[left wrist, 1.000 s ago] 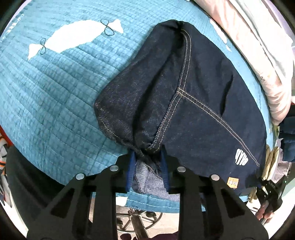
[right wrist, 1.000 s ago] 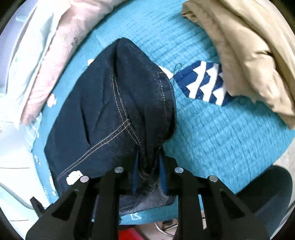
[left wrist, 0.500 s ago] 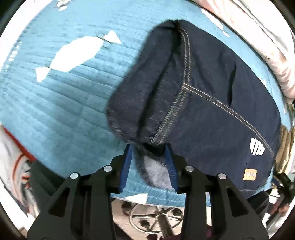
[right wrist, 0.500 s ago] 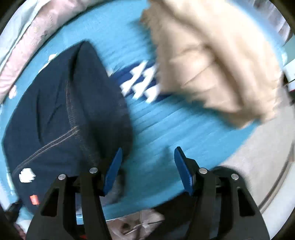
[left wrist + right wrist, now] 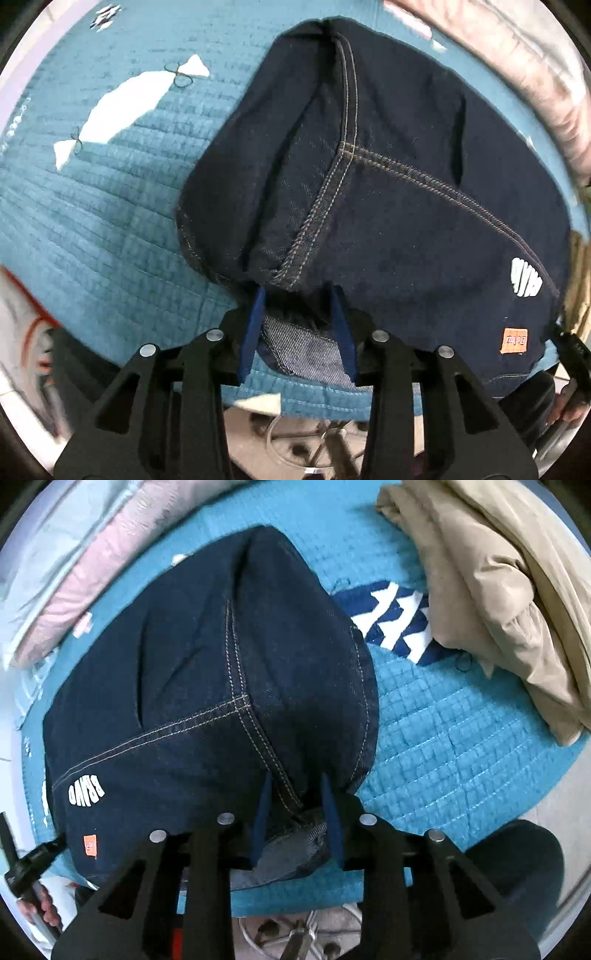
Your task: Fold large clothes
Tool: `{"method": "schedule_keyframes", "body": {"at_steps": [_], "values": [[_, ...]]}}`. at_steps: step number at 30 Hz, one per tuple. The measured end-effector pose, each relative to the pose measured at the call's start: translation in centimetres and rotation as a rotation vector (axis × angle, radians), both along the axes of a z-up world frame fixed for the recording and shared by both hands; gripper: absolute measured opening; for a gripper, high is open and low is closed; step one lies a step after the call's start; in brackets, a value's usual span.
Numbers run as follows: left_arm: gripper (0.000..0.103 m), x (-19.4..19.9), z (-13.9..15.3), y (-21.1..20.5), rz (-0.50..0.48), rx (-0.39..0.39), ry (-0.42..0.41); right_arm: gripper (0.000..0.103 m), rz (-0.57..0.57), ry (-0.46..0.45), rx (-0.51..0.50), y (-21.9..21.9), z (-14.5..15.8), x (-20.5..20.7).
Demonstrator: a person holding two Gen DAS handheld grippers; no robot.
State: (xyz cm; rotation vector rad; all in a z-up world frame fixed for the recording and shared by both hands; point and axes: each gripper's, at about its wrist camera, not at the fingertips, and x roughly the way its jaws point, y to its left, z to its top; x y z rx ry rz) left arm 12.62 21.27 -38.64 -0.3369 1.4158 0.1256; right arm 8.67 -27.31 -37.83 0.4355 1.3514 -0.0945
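Both tools grip the folded denim garment (image 5: 406, 166) – right tool (image 5: 295, 805) just closing.

A teal quilted cover (image 5: 461, 738) is spread over the table; a pale floor (image 5: 565, 812) and chair castors (image 5: 295, 443) are seen below.

Teal quilted cover (image 5: 92, 221) spread wide, white whale patch (image 5: 129, 107) up at ten o'clock in the left wrist view. Over in the right wrist view: beige padded jacket (image 5: 498, 583) heaped at two o'clock, navy-and-white zigzag patch (image 5: 391, 616) just beside it, pink and pale bedding (image 5: 74, 554) bunched at ten o'clock.
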Motion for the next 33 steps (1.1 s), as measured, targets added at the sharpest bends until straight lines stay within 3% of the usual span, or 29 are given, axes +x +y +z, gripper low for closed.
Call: {"method": "schedule_keyframes", "body": {"at_steps": [3, 6, 8, 10, 14, 19, 21, 23, 24, 33], "values": [[0.038, -0.4, 0.8, 0.1, -0.011, 0.022, 0.027, 0.025, -0.007, 0.038, -0.025, 0.1, 1.3, -0.8], [0.039, -0.6, 0.0, 0.8, -0.025, 0.137, 0.062, 0.026, 0.013, 0.05, -0.101, -0.1, 1.4, -0.7], [0.043, -0.7, -1.6, 1.9, -0.002, 0.073, 0.049, 0.028, 0.002, 0.09, -0.089, -0.7, -1.4, -0.9], [0.044, -0.6, -1.5, 2.6, 0.019, 0.024, 0.045, 0.03, -0.024, 0.074, -0.051, -1.4, -2.5, -1.0], [0.043, -0.8, -0.2, 3.3, 0.035, -0.001, 0.053, 0.03, -0.059, 0.076, -0.008, -2.0, -0.2, -1.6], [0.044, -2.1, 2.9, 2.9, 0.015, 0.006, -0.003, 0.033, -0.076, 0.003, 0.052, -2.8, 3.1, -3.0], [0.044, -2.3, 3.8, 2.6, 0.008, 0.015, -0.021, 0.043, -0.073, -0.015, 0.079, -3.2, 4.0, -3.6], [0.058, -2.7, 4.8, 1.4, -0.01, 0.035, -0.039, 0.09, -0.076, -0.042, 0.096, -3.1, 4.5, -3.5], [0.076, -2.7, 5.2, 0.8, -0.018, 0.056, -0.049, 0.095, -0.087, -0.064, 0.091, -3.1, 4.9, -3.6], [0.087, -2.7, 6.3, -3.2, -0.122, 0.042, -0.076, 0.095, -0.167, -0.029, 0.178, -5.6, 2.6, 0.0]]}}
